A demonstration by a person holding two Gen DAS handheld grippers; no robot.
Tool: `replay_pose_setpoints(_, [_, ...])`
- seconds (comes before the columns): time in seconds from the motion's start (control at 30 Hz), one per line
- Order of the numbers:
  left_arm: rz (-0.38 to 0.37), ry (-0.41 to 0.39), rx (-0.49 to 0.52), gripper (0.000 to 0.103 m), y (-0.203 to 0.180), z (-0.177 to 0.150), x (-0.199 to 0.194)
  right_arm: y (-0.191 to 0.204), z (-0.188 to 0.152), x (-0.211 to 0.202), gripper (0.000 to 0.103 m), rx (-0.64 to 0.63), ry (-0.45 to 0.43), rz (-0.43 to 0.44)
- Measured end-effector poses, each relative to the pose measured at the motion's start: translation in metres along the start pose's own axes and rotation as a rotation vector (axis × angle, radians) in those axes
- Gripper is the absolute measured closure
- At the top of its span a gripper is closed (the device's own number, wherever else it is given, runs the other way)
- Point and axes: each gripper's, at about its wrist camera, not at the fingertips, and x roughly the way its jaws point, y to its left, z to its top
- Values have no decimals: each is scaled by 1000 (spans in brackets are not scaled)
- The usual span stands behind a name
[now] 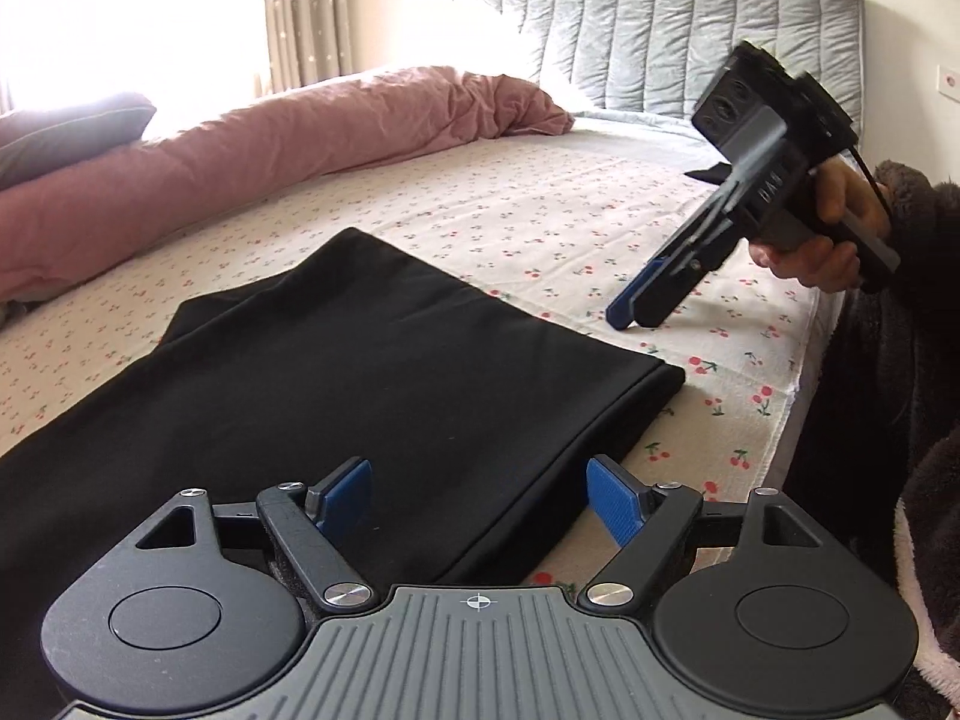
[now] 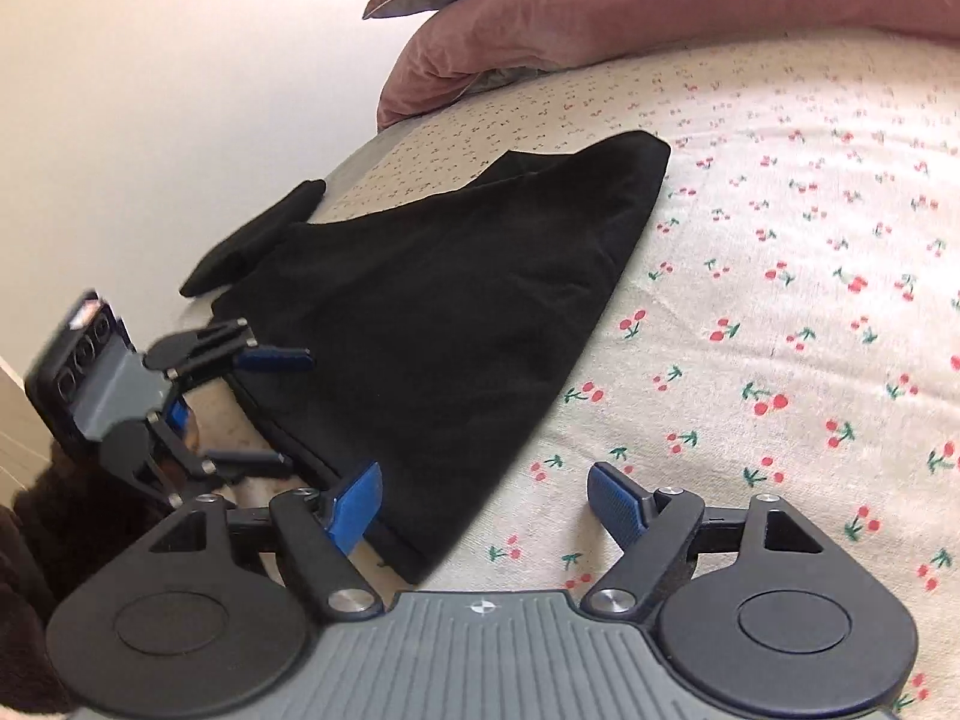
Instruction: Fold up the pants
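Black pants (image 1: 372,360) flat beneath the open left hand-held gripper (image 1: 480,498).

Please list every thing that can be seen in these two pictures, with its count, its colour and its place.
pants: one, black, lying flat on the bed, partly folded
bed sheet: one, cream with red cherries, under the pants
duvet: one, dusty pink, bunched along the far side of the bed
headboard: one, grey, quilted, at the end of the bed
pillow: one, dark grey, beside the duvet
curtain: one, beige, at the window
left gripper: one, black with blue pads, open above the pants' edge
right gripper: one, same colours, open above the pants' corner
hand: one, holding the right gripper
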Motion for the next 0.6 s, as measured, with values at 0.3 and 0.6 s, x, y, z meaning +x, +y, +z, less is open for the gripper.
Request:
replay_pose_setpoints(0.3, [-43, 6, 24, 23, -37, 9, 27, -18, -3, 19, 65, 281, 96, 147])
replay_pose_setpoints(0.6, [74, -51, 91, 24, -68, 21, 36, 0, 13, 19, 81, 315, 90, 240])
